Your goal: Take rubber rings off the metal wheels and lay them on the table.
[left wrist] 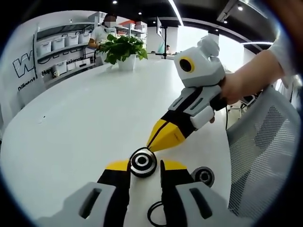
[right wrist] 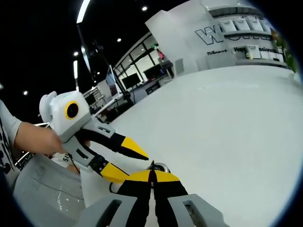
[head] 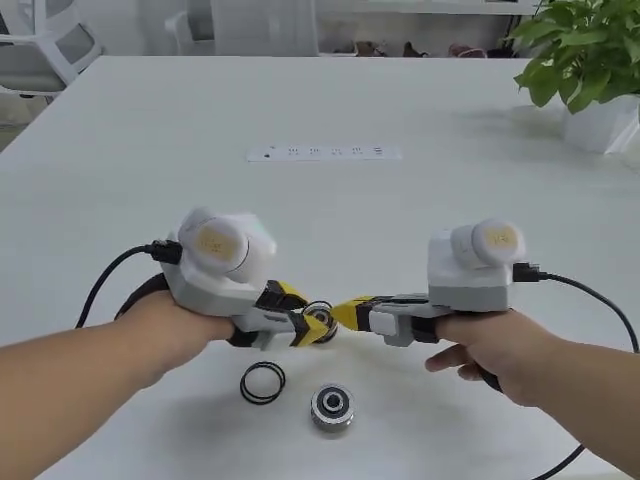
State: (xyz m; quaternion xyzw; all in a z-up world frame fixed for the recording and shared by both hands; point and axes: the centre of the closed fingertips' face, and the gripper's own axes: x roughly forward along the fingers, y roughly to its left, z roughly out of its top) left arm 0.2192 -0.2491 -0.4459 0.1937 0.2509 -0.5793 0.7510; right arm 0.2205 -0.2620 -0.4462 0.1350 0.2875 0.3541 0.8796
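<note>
Small silver metal wheel [head: 318, 321] pinched by left tool [left wrist: 144, 166], held over white desk [head: 320, 200]. Right tool [right wrist: 152, 174] pressed together, tip at wheel rim; ring grip cannot be told. Two black rubber rings [head: 262, 382] already laid on desk, beside second metal wheel [head: 331, 405]. Held wheel judged unfinished.

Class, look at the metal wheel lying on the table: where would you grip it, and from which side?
Grip the metal wheel across its outer rim, probably from above: it lies flat, hub up, so opposite sides of the rim stand free for the jaws.
</note>
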